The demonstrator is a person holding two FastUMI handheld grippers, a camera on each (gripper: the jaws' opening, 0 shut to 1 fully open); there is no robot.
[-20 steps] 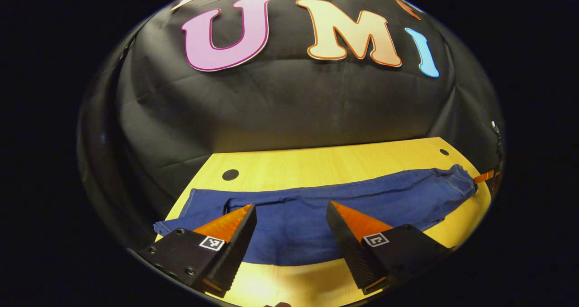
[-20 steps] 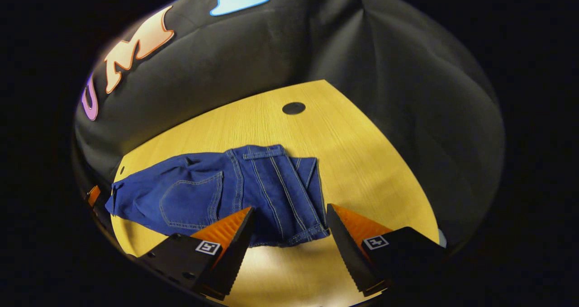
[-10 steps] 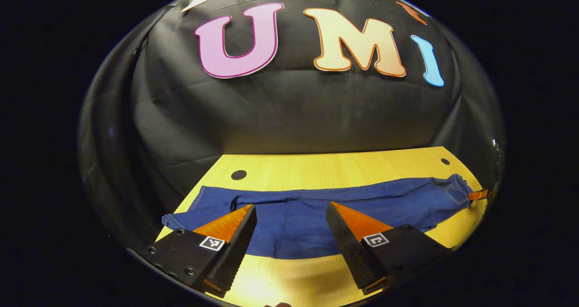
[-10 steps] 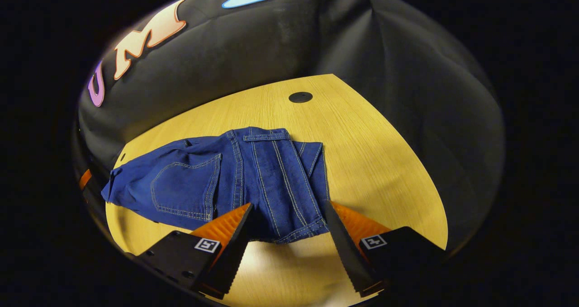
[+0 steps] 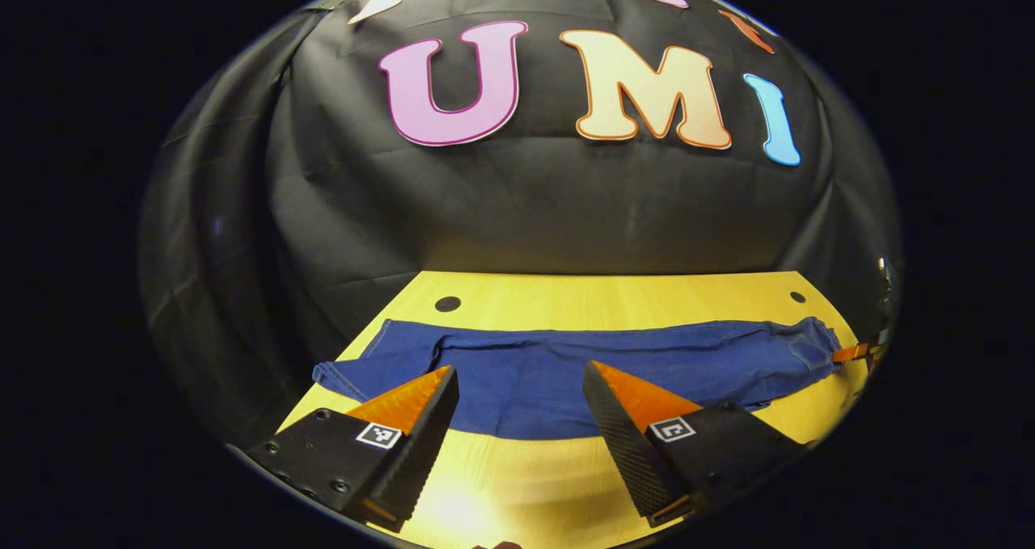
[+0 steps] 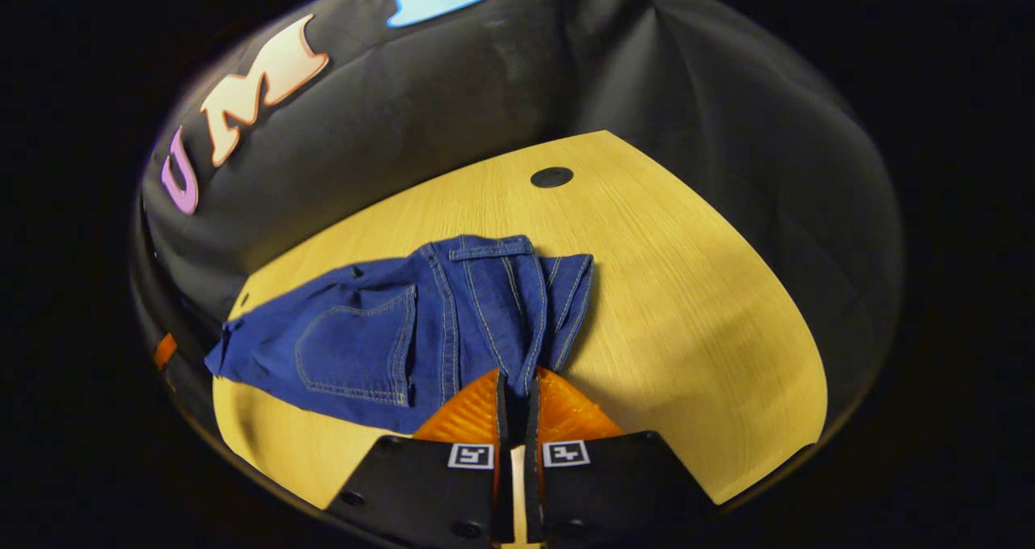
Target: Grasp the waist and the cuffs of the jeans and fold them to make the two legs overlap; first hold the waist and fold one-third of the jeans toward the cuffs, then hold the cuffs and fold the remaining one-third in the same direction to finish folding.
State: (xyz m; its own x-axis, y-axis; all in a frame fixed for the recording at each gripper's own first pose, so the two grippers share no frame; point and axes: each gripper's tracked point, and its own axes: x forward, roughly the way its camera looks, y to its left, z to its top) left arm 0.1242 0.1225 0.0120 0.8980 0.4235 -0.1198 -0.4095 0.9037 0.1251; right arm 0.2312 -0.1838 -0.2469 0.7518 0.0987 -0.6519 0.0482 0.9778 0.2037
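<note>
Blue jeans (image 5: pixel 558 363) lie stretched across the wooden table (image 5: pixel 614 290) in the left gripper view, cuffs (image 5: pixel 344 375) at the left and waist (image 5: pixel 813 340) at the far right. My left gripper (image 5: pixel 519 369) hovers open in front of the legs' near edge, with nothing between its fingers. In the right gripper view the jeans (image 6: pixel 380 335) show their back pocket and waistband. My right gripper (image 6: pixel 516 373) is shut on the near corner of the waist, and the denim bunches into folds at its tips. A bit of the right gripper (image 5: pixel 853 352) shows at the waist in the left gripper view.
The table has round dark holes (image 5: pixel 447 303) (image 5: pixel 798 297) (image 6: pixel 551 177) near its back corners. The black cloth wall stands close behind the table's far edge. Bare wood (image 6: pixel 695 306) lies to the right of the waist and in front of the legs.
My right gripper moved onto the waist's near corner and shut on it, gathering the cloth. My left gripper stayed open and drew back a little from the legs.
</note>
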